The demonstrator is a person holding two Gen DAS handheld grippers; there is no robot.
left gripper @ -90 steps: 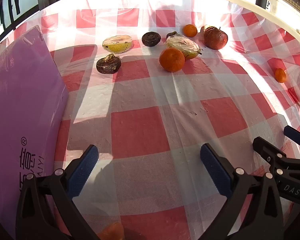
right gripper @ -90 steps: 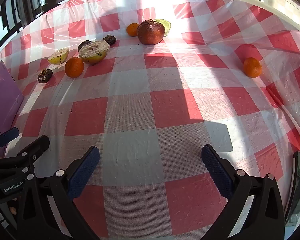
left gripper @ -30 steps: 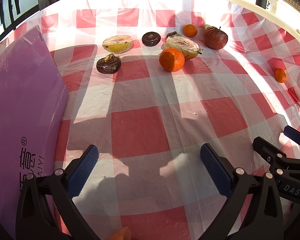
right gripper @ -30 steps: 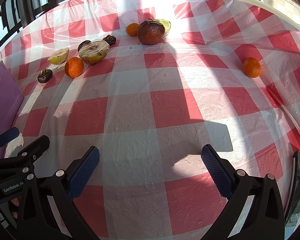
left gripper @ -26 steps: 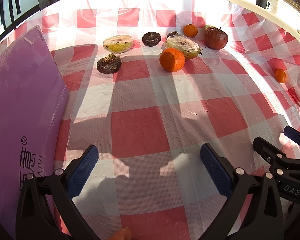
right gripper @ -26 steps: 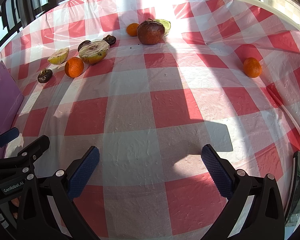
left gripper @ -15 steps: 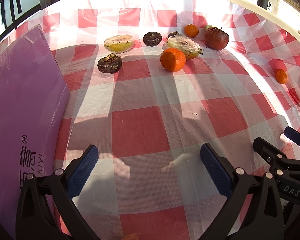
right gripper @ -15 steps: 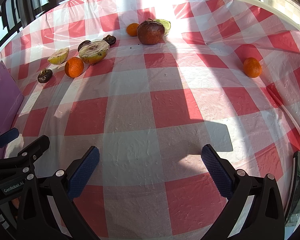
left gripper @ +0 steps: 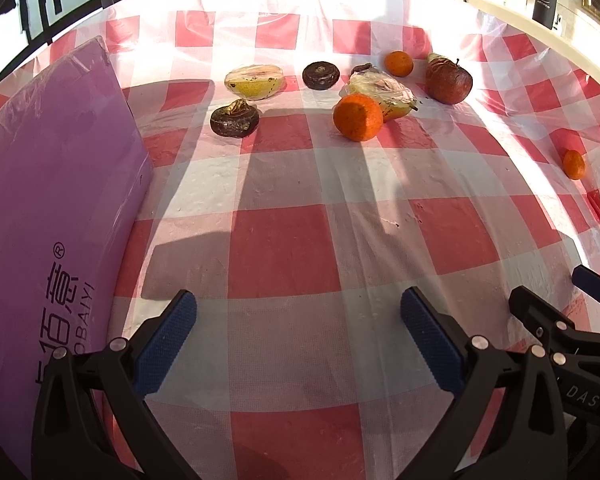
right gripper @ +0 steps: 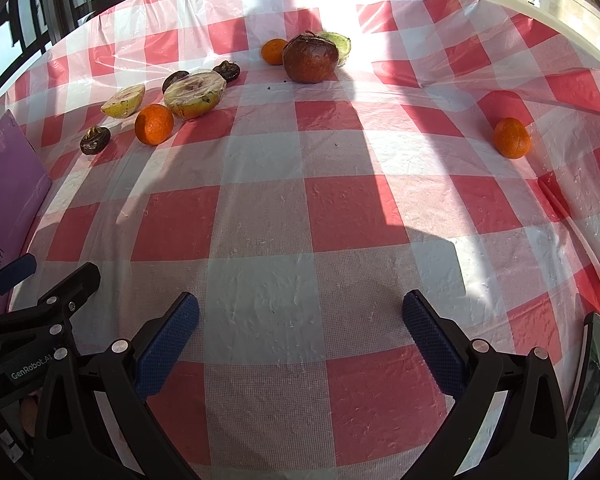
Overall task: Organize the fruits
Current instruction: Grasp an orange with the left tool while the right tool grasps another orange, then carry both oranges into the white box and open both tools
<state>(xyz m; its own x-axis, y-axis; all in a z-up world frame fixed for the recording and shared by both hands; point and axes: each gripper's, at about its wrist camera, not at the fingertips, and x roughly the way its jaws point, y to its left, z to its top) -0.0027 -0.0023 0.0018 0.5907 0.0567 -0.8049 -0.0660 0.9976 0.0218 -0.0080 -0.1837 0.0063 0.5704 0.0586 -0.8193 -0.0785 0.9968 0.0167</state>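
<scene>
— Red-and-white checked cloth (left gripper: pixel 284 248) is seen spread over the desk, with sunlight and long shadows thrown across it. What writing can be read?

— "GenRobot.AI" is printed on the left tool (left gripper: pixel 296 328) as seen from the right wrist view, and "DAS" on the right tool (right gripper: pixel 300 320) in the left wrist view. A purple board (left gripper: pixel 48 216) at the left edge is marked with Chinese characters, "BAIYI" and an ® sign.

— And the tools?

— Both are held spread wide, nothing gripped, blue pads (left gripper: pixel 166 338) hovering over bare cloth. The fruits are grouped at the far side: an orange (left gripper: pixel 357 116), a wrapped pear half (left gripper: pixel 382 94), a dark red apple (left gripper: pixel 448 78), with one small orange (right gripper: pixel 511 137) well apart on the right.
</scene>
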